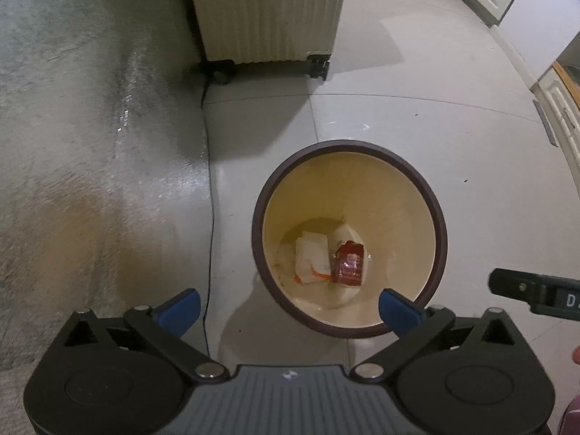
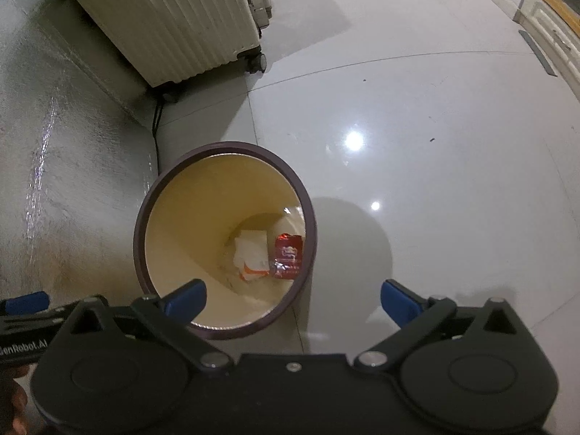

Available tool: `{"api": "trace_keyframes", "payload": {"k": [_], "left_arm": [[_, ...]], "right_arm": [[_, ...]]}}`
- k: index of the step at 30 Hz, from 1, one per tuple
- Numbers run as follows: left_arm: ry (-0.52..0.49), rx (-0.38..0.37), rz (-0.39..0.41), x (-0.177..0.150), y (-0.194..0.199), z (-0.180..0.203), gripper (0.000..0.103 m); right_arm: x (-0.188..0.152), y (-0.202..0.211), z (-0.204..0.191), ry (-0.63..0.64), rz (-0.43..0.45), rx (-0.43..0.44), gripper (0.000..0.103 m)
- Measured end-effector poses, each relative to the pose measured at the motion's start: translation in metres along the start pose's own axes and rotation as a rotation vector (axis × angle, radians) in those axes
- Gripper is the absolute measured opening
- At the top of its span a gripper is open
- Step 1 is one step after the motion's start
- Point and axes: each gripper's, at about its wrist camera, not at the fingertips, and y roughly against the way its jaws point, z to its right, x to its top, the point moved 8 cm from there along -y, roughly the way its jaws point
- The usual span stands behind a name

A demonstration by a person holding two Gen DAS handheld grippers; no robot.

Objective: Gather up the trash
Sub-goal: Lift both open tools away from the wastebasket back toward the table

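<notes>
A round bin with a dark brown rim and cream inside stands on the tiled floor. At its bottom lie a red packet and a white wrapper with orange print. My left gripper hangs above the bin's near edge, open, nothing between its blue fingertips. My right gripper also hangs over the bin's near rim, open and empty. Part of the right gripper's black body shows at the right edge of the left wrist view.
A cream ribbed suitcase on wheels stands beyond the bin. A grey textured wall or mat runs along the left, with a black cable at its edge. White cabinets line the right. Glossy floor tiles lie to the right.
</notes>
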Motion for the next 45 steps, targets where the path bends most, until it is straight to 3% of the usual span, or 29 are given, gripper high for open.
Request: {"api": "trace_keyframes", "payload": {"k": [9, 22, 32, 45], "left_arm": [[0.01, 0.02, 0.028, -0.014, 0.031, -0.01, 0.103], [0.004, 0.023, 0.187, -0.032, 0.115, -0.009, 0.103], [-0.014, 0.004, 0.376, -0.047, 0.205, 0.004, 0.103], [-0.034, -0.023, 0.654, -0.076, 0.333, 0.014, 0.103]], "right_arm": [[-0.014, 0.036, -0.001, 0.044, 0.055, -0.057, 0.103], [-0.046, 0.128, 0.005, 0.06, 0.196, -0.084, 0.103], [-0.064, 0.221, 0.016, 0.03, 0.395, -0.099, 0.103], [-0.088, 0.336, -0.002, 0.018, 0.673, -0.032, 0.103]]}}
